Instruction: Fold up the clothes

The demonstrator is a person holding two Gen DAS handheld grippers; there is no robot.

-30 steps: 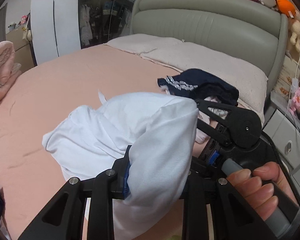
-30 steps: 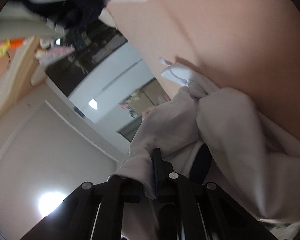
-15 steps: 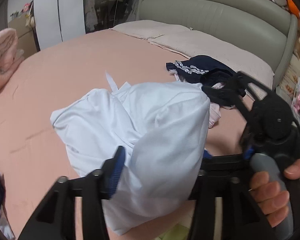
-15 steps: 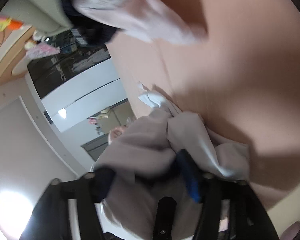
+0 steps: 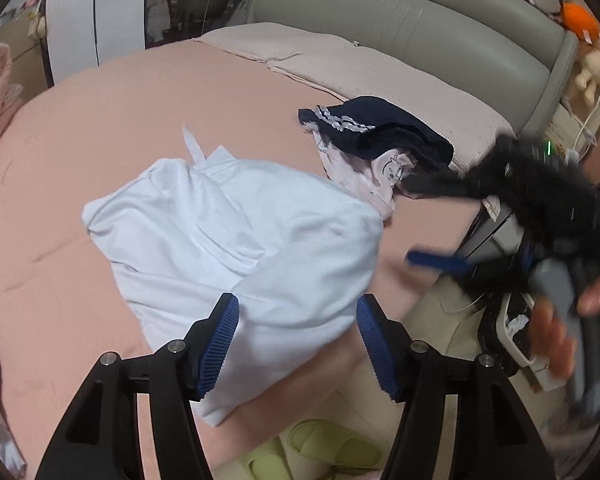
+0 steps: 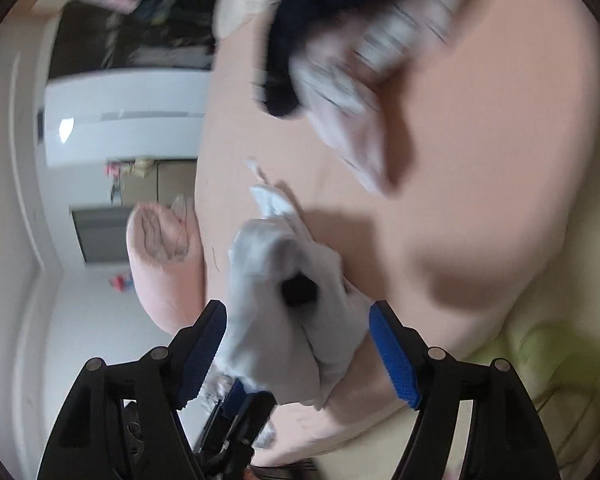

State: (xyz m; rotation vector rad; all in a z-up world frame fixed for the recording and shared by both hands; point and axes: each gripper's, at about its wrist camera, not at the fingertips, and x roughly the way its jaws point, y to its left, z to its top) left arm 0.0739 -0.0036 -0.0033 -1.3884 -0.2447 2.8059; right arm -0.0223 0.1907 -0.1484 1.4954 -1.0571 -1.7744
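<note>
White garment let go on the bed, both hand-held grippers released.

Left wrist view: the left hand-held gripper [image 5: 296, 344] has just been opening; the white garment [image 5: 236, 236] lies between its parted pads, long axis running away up-left across the bed [image 5: 100, 128], the navy clothes [image 5: 380, 128] beyond it. Right wrist view: the right hand-held gripper [image 6: 300, 356], jaws just opened, straddles the same garment's [image 6: 276, 320] near end unpressed; the left sits nearer.

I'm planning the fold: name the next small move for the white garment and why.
Probably draw both grippers back clear. The left gripper and right gripper have just been opening, pads apart, and the white garment lies bunched on the pink bedsheet, needing fresh grips.
</note>
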